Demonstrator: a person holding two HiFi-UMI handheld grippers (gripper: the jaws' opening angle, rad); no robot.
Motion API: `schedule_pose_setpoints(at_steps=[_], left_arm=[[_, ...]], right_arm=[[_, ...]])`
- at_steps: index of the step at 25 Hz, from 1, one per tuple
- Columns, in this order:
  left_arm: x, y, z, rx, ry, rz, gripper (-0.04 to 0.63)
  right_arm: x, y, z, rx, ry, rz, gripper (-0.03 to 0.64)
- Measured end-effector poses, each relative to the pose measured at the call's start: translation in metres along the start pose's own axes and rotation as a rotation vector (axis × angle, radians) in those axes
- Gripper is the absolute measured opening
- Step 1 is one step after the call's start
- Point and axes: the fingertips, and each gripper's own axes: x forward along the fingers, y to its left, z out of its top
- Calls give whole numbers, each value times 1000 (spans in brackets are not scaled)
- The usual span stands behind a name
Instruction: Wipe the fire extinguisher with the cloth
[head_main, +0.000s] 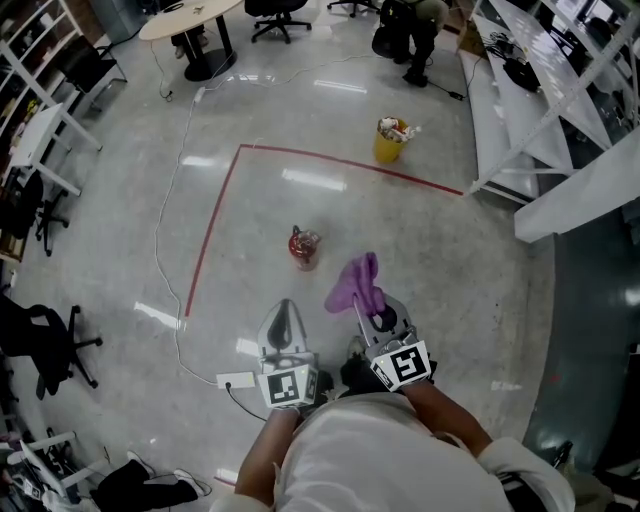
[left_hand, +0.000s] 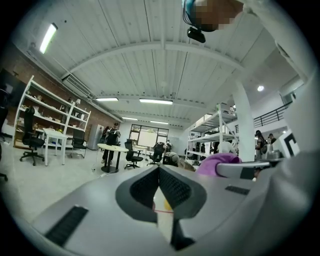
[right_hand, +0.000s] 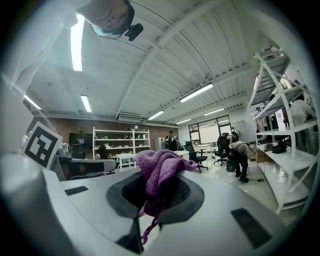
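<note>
Right gripper view: the right gripper (right_hand: 157, 189) has its jaws pinching the purple cloth (right_hand: 161, 170), which bunches above them. The left gripper (left_hand: 159, 176) has its jaws pressed together, empty. Both are near the red fire extinguisher (head_main: 303, 248) on the floor, neither touching it.

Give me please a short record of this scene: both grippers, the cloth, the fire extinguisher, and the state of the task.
left gripper: jaws together, holding nothing
right gripper: shut on the purple cloth, which bunches above its jaws
fire extinguisher: red, on the floor ahead of both grippers, untouched
yellow bucket: farther off, beyond the red floor line
wiping: not yet begun
</note>
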Motion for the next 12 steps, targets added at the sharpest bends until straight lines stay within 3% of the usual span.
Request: schedule_pose_setpoints(at_steps=[7,12], left_arm=[[14,5,-2,5,-52,27,5],[23,9,-7,13,-35,75,5]], right_arm=[[10,-16,-7,-5,3,6,49],[21,-37,-10,-19,-2,12,49]])
